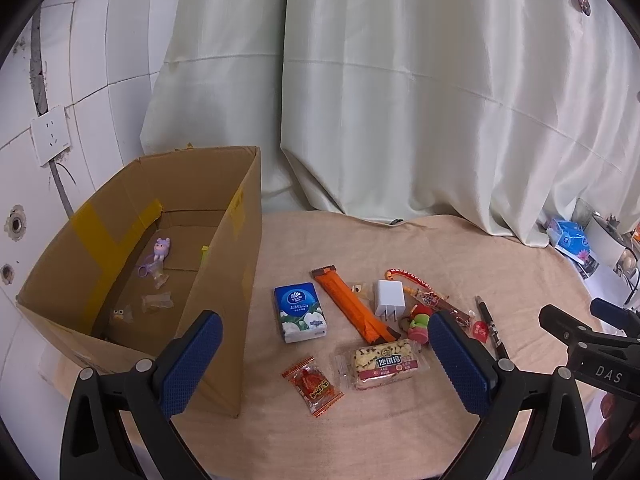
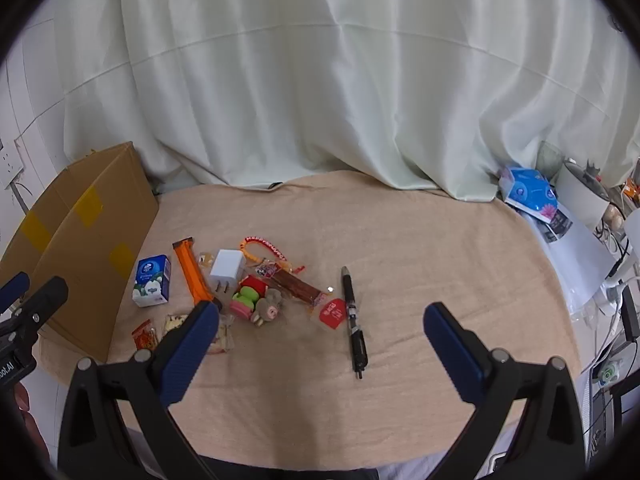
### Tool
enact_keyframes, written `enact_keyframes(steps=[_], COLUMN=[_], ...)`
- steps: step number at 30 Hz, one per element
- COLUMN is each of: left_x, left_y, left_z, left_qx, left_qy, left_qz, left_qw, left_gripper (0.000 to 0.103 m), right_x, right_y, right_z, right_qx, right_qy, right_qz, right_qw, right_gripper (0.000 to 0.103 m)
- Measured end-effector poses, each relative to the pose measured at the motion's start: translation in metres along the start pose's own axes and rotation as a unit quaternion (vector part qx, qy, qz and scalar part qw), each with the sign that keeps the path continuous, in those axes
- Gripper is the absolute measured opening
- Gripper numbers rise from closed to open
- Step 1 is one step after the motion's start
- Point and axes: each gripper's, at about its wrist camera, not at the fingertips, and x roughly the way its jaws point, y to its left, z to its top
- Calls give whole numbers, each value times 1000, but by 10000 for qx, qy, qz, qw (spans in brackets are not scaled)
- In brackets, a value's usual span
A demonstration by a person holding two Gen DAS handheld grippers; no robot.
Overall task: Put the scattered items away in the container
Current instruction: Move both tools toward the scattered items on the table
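An open cardboard box [image 1: 224,280] stands at the left on a beige towel [image 1: 360,248], also in the right wrist view [image 2: 92,248]. Inside lie a purple toy figure [image 1: 161,249] and small clear packets. Scattered beside it: blue tissue pack [image 1: 300,312], orange bar [image 1: 352,304], white charger [image 1: 389,297], snack cake [image 1: 384,362], red candy [image 1: 314,384], black pen [image 2: 354,316], plush toys [image 2: 256,300]. My left gripper [image 1: 324,336] is open and empty above the items. My right gripper [image 2: 320,322] is open and empty near the pen.
White curtain [image 2: 320,80] hangs behind. Blue tissue packs [image 2: 528,192], a white pot and cables crowd the right edge. A wall socket [image 1: 50,134] sits on the tiled wall at the left.
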Motion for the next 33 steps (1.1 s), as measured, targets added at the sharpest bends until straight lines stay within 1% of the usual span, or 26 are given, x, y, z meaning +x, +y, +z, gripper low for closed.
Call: enact_keyframes(steps=[18, 33], left_x=[2, 0], left_y=[1, -1], left_z=[-1, -1], left_qx=[-82, -10], left_qy=[45, 0], left_qz=[24, -23], left_qw=[10000, 10000], left_gripper=[103, 103], right_x=[2, 1], right_y=[-1, 0], right_z=[0, -1], right_qx=[-16, -26], right_qy=[25, -2], right_qz=[6, -16], right_qw=[10000, 10000], right_gripper=[103, 103])
